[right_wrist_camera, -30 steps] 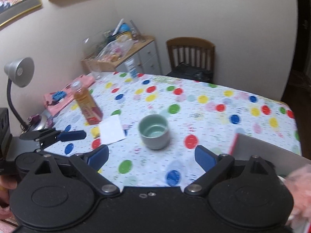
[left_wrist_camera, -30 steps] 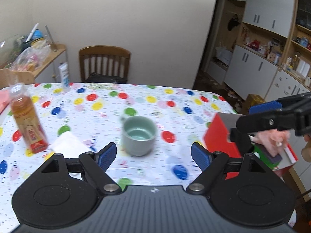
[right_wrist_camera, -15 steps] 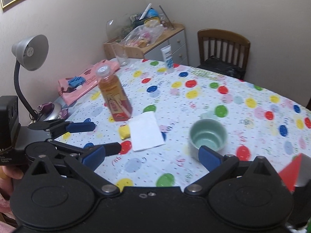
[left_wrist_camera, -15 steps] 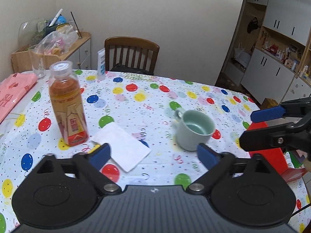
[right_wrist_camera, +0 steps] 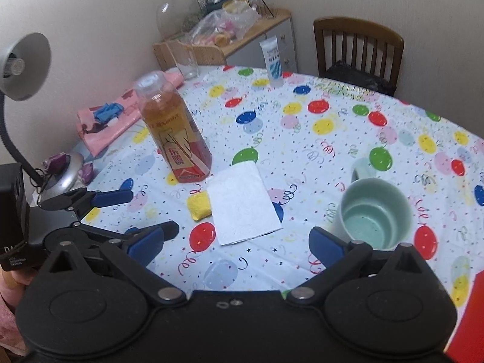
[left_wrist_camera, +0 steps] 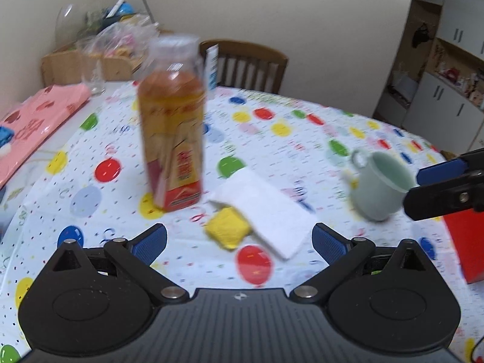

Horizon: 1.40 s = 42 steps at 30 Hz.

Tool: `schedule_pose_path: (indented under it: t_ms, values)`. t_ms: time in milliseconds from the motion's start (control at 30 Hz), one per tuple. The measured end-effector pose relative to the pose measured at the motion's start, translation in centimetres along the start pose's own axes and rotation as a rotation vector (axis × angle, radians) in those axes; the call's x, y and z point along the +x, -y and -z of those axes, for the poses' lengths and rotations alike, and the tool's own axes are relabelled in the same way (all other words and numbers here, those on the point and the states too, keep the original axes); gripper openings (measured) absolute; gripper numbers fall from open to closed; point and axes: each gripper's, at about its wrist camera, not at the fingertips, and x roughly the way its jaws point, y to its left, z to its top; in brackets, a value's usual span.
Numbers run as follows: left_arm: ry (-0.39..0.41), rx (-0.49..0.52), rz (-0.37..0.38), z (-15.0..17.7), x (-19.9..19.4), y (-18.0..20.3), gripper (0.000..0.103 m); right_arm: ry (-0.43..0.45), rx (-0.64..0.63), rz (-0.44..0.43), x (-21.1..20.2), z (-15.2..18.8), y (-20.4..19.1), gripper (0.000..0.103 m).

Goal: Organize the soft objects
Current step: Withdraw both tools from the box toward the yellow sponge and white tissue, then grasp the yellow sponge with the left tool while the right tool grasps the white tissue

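**Both tongs spread wide, nothing gripped, over the soft items**

Left tongs [left_wrist_camera: 239,242]: jaws fully apart, empty, hanging above the table [right_wrist_camera: 348,127]. Between the blue pads, lower in the left wrist view, lies the yellow sponge [left_wrist_camera: 227,231], partly tucked under 1 corner of the white napkin [left_wrist_camera: 266,208]. Both rest flat on the balloon-print cloth, toward the table's near edge. Left view is motion-blurred.

Right tongs [right_wrist_camera: 237,242]: jaws fully apart, empty. The sponge touches the napkin's left side.

Tea bottle [right_wrist_camera: 172,127] stands upright just behind the sponge. Green mug [right_wrist_camera: 376,211] stands upright to the right of the napkin, apart from it. Red box [left_wrist_camera: 466,242] sits at the table's right edge.
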Motion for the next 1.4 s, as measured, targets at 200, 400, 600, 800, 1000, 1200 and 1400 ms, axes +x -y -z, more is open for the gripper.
schedule_pose_path:
  t_ms: [200,400,600,800,1000,1200,1400]
  values:
    - [-0.033,0.005,-0.034,1.0,2.8,-2.3,0.103,-0.056,0.039,-0.002,3.6,-0.5,0.3,0.102]
    - [-0.067,0.010,-0.039,1.6,5.4,-3.5,0.103,-0.088,0.039,0.020,7.1,-1.0,0.4,0.102]
    - [-0.051,0.042,-0.032,1.5,6.8,-3.2,0.103,-0.100,0.018,0.056,10.3,-1.9,1.3,0.101]
    - [-0.034,0.100,-0.035,1.4,7.7,-2.2,0.102,-0.108,-0.055,0.107,12.1,-2.7,1.1,0.098]
    - [-0.015,0.134,-0.023,1.2,7.9,-1.5,0.091,-0.149,-0.058,0.042,13.3,-2.9,0.5,0.089]
    - [-0.039,0.155,-0.018,1.3,8.7,-1.1,0.073,-0.179,0.001,0.039,14.8,-2.8,1.5,0.085]
    - [-0.045,0.173,-0.013,1.2,9.3,-0.7,0.069,-0.185,-0.011,0.075,15.2,-3.2,1.2,0.075]
